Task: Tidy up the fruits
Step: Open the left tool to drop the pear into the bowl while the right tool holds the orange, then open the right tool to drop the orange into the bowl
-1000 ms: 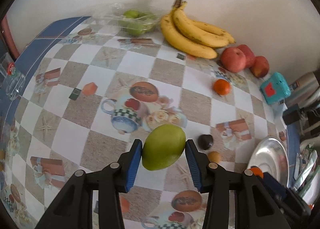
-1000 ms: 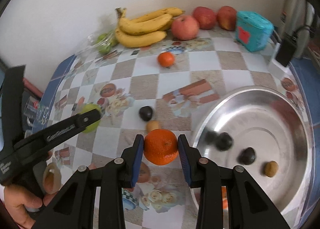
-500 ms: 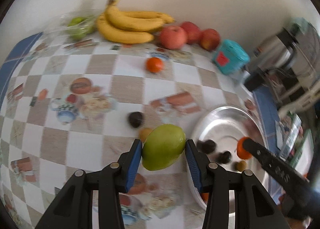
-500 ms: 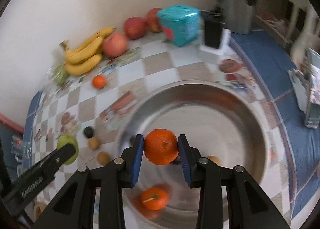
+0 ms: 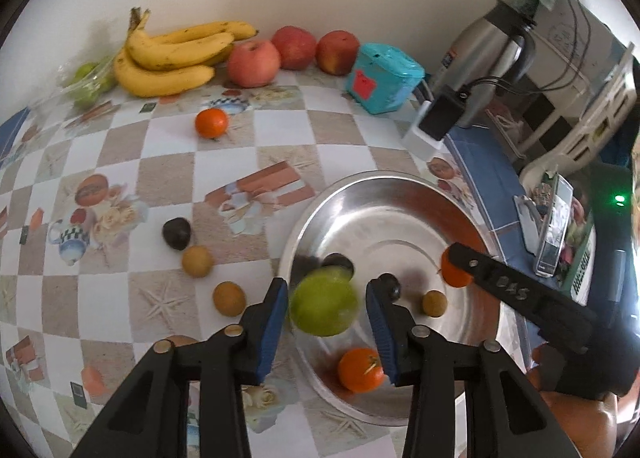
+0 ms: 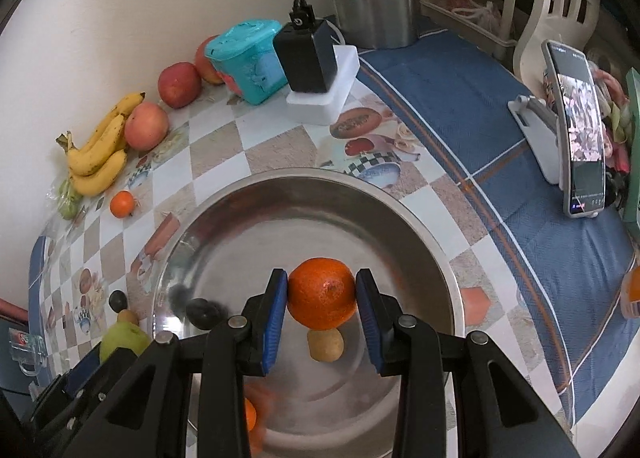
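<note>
Left wrist view: our left gripper point(image 5: 326, 308) has spread its fingers, the green mango point(image 5: 323, 305) loose over the steel bowl point(image 5: 400, 194) at lower centre. Our right gripper point(image 6: 322, 300) pinches an orange point(image 6: 322, 293) above the bowl; we judge the bananas point(image 5: 176, 54), apples point(image 5: 294, 48) and small fruits point(image 5: 196, 261) at the upper left and left remain.

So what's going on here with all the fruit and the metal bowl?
A person is sorting fruit into a steel bowl with two handheld grippers. The right gripper holds an orange over the bowl; the left gripper has a green mango between its fingers at the rim. Bananas and apples sit by the wall.
</note>
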### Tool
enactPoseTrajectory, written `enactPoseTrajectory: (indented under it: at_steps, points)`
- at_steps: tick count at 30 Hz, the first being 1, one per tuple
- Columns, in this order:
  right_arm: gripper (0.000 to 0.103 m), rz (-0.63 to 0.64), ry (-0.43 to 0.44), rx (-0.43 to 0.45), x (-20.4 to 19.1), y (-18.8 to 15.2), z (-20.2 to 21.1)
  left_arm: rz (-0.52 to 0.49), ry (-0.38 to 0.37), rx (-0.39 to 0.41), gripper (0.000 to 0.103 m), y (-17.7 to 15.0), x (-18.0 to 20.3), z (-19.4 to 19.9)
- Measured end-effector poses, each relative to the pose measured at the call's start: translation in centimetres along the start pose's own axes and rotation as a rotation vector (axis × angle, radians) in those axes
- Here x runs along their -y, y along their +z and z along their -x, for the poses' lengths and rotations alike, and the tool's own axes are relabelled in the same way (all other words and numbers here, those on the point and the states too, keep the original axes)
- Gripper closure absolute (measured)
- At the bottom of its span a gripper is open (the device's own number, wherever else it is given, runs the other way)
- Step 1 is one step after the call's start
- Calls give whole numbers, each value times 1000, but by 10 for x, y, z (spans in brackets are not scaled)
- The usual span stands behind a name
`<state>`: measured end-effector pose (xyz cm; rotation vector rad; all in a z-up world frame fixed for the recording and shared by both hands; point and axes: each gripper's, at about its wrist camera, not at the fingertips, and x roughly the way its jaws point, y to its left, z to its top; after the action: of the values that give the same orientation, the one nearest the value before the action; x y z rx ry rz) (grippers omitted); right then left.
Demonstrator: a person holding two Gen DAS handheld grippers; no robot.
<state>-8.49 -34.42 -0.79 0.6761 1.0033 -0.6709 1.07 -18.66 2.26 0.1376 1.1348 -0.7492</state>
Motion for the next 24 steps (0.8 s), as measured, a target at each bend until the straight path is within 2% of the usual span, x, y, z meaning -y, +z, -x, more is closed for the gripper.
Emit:
enactPoseTrajectory:
  at_steps: [4, 10, 22, 24]
  points:
    - [66, 10, -6, -19, -1, -2, -7, -32, 8, -9, 60, -2, 9, -5]
    - [66, 14, -13, -36, -2, -3, -12, -26, 20, -22, 60, -3, 7, -8]
    - [65, 5, -37, -47, 0, -2, -14, 74, 88, -52, 59, -1, -23, -12]
    - [61, 8, -39, -47, -1, -1, -14, 95, 101, -53, 59, -1, -29, -12]
